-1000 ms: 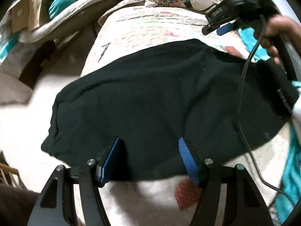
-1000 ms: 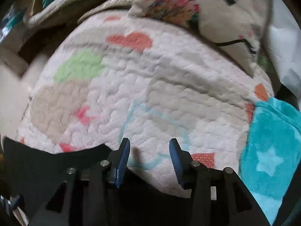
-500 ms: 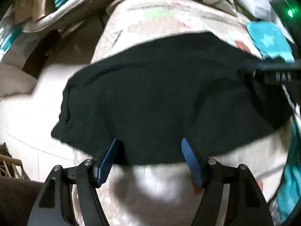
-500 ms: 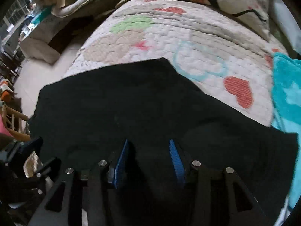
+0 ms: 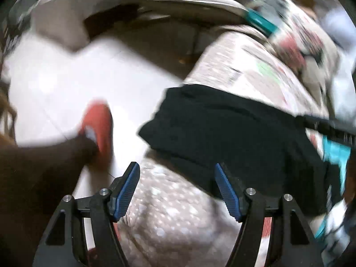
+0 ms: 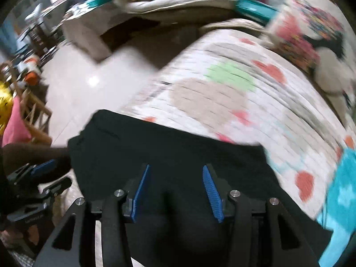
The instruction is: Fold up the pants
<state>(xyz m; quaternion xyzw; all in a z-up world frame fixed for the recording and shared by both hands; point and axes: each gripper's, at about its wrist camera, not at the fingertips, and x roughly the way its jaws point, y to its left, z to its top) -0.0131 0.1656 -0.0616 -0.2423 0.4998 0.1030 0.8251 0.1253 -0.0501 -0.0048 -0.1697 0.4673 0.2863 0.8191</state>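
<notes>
- The left gripper [image 5: 176,189] hangs over the near edge of the bed [image 5: 169,218], jaws spread and pinching nothing; bare quilt lies between its blue pads.
- The pants [image 5: 233,138], a black folded slab, lie on the quilt ahead and to the right of the left gripper, their near hem just beside its right pad; whether they touch is unclear through the blur.
- The long axis of the pants appears to run across the bed, left end at the bed's edge above the floor [image 5: 66,84].
- The right gripper [image 6: 175,191] sits directly over the pants [image 6: 169,146], jaws spread, black cloth beneath and between the pads.
- Judged from this, the right gripper is nearer; the left would need to shift rightward.
</notes>
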